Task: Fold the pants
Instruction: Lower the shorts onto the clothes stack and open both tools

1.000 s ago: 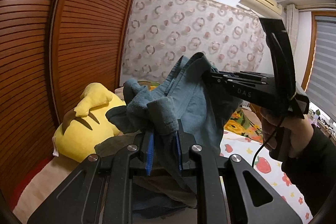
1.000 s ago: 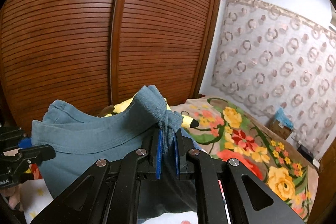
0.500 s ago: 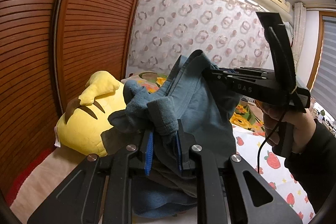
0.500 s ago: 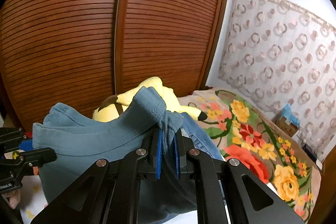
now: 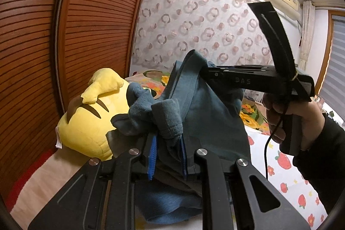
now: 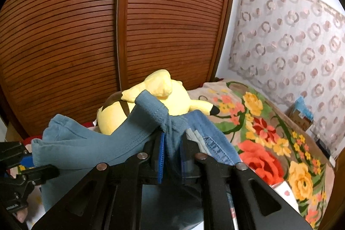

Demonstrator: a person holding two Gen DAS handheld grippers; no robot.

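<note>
- Both grippers held the same teal pants point(image 5: 207, 113) up in the air over the bed point(image 6: 269, 126), so the garment hung as a short span between the two tools rather than lying flat.
- Right gripper point(image 6: 172, 156): its jaws were opening, with a bunched fold of the pants' hem or waistband edge between the blue pads point(image 6: 160, 158); the cloth looked blurred there, and I judge the pads were no longer pressing on it.
- Left gripper point(image 5: 167, 156): jaws nearly closed, pinching a thick wad of the fleecy teal fabric between its blue pads point(image 5: 152, 156); the cloth rose just above and ahead of the fingertips.
- Seen from the left gripper, the right gripper point(image 5: 207, 73) sat ahead and to the right, slightly higher, its fingers pointing leftward into the cloth, with the hand point(image 5: 299, 122) and dark sleeve behind it.
- Seen from the right gripper, the left gripper point(image 6: 19, 174) lay low at the far left edge, and the cloth's long axis ran from it, left to right, to the right tool's pads.
- Once the right side lets go, I judge the left gripper would carry the whole garment, so it is the nearer and only hold for the next move.
- Beyond both tools, a yellow plush toy point(image 6: 155, 100) lay against the slatted wardrobe door point(image 6: 107, 25), well behind the pants.
- Below the right tool, blue denim point(image 6: 211, 139) lay on the bed, just under the hanging cloth.
</note>
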